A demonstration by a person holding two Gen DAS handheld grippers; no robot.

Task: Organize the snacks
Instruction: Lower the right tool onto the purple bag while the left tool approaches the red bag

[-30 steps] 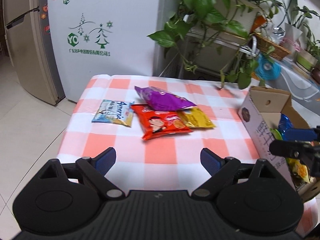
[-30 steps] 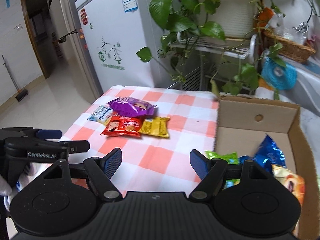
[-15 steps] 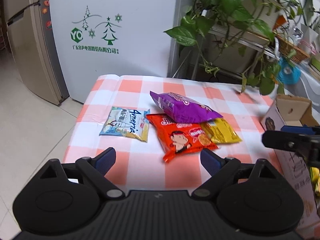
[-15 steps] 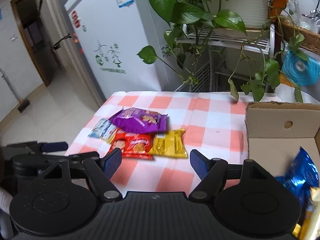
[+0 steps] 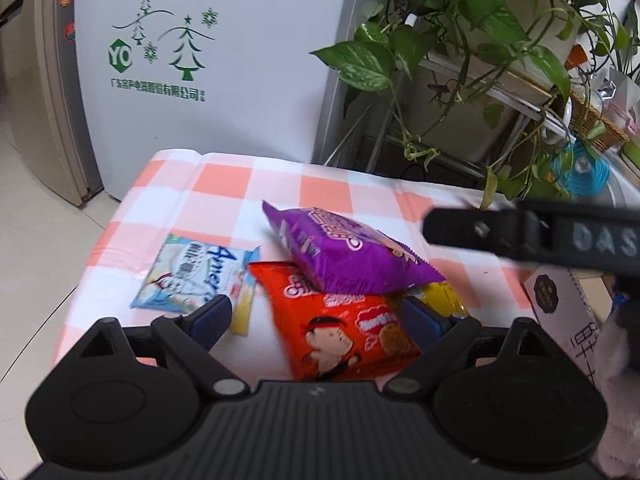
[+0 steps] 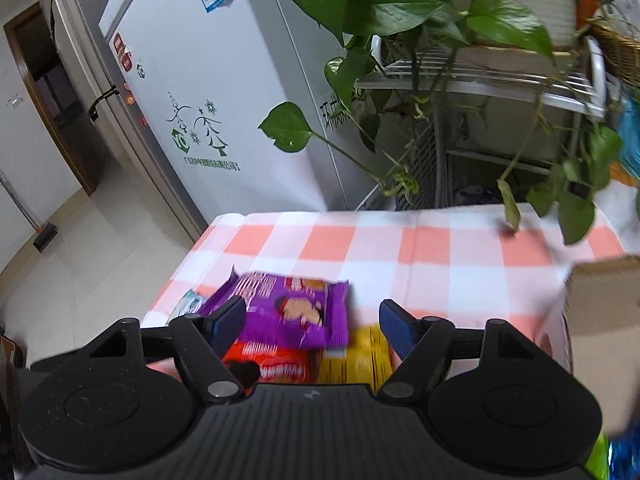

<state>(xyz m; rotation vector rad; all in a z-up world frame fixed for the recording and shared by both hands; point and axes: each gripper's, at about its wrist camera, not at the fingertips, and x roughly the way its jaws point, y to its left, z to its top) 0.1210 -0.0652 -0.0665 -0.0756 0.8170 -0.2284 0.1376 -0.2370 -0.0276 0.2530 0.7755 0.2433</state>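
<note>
A purple snack bag (image 5: 344, 252) lies on top of a red bag (image 5: 344, 332) and a yellow bag (image 5: 442, 298) on the checked tablecloth (image 5: 340, 192). A pale blue packet (image 5: 192, 272) lies left of them. My left gripper (image 5: 316, 320) is open over the red bag. My right gripper (image 6: 314, 322) is open above the purple bag (image 6: 288, 308), with the red bag (image 6: 276, 364) and yellow bag (image 6: 360, 360) below it. The right gripper also shows in the left wrist view as a dark bar (image 5: 532, 236) at the right.
A cardboard box (image 6: 604, 300) stands at the table's right end, its side also in the left wrist view (image 5: 568, 320). A white fridge (image 5: 208, 60) and a plant rack with trailing leaves (image 6: 460, 68) stand behind the table. Tiled floor lies to the left.
Both grippers have moved forward and down toward the pile of bags. The right gripper has swung left, away from the box, and is now over the purple bag.
</note>
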